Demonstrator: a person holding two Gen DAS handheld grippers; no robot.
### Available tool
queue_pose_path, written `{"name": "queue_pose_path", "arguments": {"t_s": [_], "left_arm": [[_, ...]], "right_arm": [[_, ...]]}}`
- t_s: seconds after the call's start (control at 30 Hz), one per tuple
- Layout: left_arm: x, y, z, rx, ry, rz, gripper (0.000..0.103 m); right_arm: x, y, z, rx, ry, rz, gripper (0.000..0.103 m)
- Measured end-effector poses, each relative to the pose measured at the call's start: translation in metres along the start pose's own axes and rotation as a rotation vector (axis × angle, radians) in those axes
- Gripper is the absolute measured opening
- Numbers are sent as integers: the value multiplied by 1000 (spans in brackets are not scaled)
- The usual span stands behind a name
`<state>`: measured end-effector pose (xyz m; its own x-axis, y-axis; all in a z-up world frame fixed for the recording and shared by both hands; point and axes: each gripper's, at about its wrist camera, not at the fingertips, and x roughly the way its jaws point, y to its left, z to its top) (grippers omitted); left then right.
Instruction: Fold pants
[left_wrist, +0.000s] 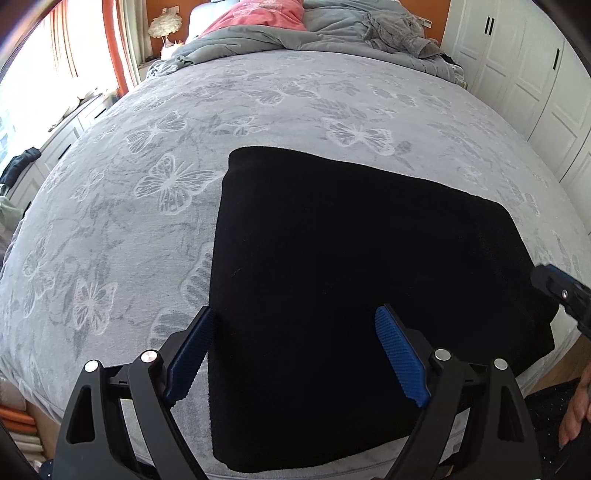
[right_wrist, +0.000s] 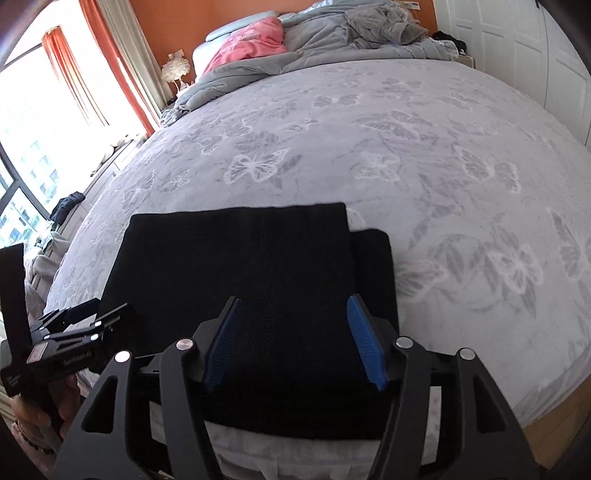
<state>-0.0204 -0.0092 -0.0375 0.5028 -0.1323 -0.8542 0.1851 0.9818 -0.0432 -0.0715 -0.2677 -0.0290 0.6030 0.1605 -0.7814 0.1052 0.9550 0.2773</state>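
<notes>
Black pants (left_wrist: 351, 266), already folded into a compact slab, sit at the near edge of the bed (left_wrist: 147, 206), right under both tools. Left gripper (left_wrist: 295, 354) and right gripper (right_wrist: 293, 339) hover spread wide, empty, pointing across it toward the far pillows.

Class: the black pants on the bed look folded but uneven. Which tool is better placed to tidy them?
Probably the right tool: it hangs open nearest the lower layer sticking out along the right side of the pants. The left tool straddles the opposite edge.
</notes>
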Motion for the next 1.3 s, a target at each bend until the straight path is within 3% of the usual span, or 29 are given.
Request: {"name": "queue_pose_path", "arguments": {"t_s": [0.13, 0.17, 0.2, 0.27, 0.37, 0.47, 0.57, 0.6, 0.63, 0.7, 0.77, 0.9, 1.17, 1.2, 1.23, 1.27, 1.3], "left_arm": [[0, -3, -3, 16, -5, 20, 85], [0, -3, -3, 15, -7, 17, 85], [0, -2, -3, 12, -8, 10, 85], [-3, 3, -3, -3, -12, -13, 85], [-12, 16, -4, -46, -20, -59, 85], [-15, 23, -7, -55, -25, -66, 86], [-17, 26, -9, -55, -17, -77, 86], [-19, 29, -10, -67, -19, -95, 86], [-21, 32, -11, -82, -18, -119, 86], [-18, 39, -11, -115, 9, -172, 86], [-4, 48, -12, -175, 89, -224, 86], [31, 61, -22, -310, 253, -366, 87], [32, 36, -19, -227, 206, -348, 90], [32, 31, -19, -218, 195, -341, 89], [31, 27, -18, -206, 180, -335, 80], [29, 24, -16, -196, 167, -330, 75], [26, 22, -15, -189, 148, -323, 63]], "right_arm": [[12, -10, -17, 33, 48, 48, 56], [14, -10, -20, 42, 57, 79, 48], [14, -9, -21, 53, 63, 90, 34], [-3, -6, -20, 41, 19, 107, 16], [-23, -1, -19, 12, -4, 118, 15], [8, -6, -33, -42, 80, 27, 26], [-13, -11, -30, 38, 21, 66, 29], [-24, -11, -27, 44, -22, 48, 37], [-31, -12, -23, 49, -48, 30, 56], [-31, -16, -16, 51, -52, -9, 81], [-19, -24, -12, 68, -1, -4, 83], [17, -40, -20, 170, 125, 104, 83], [33, -41, -22, 248, 122, 222, 92], [35, -41, -20, 257, 118, 232, 92], [37, -40, -18, 259, 114, 237, 92], [38, -36, -17, 246, 103, 232, 89], [37, -32, -16, 224, 99, 206, 60]]}}
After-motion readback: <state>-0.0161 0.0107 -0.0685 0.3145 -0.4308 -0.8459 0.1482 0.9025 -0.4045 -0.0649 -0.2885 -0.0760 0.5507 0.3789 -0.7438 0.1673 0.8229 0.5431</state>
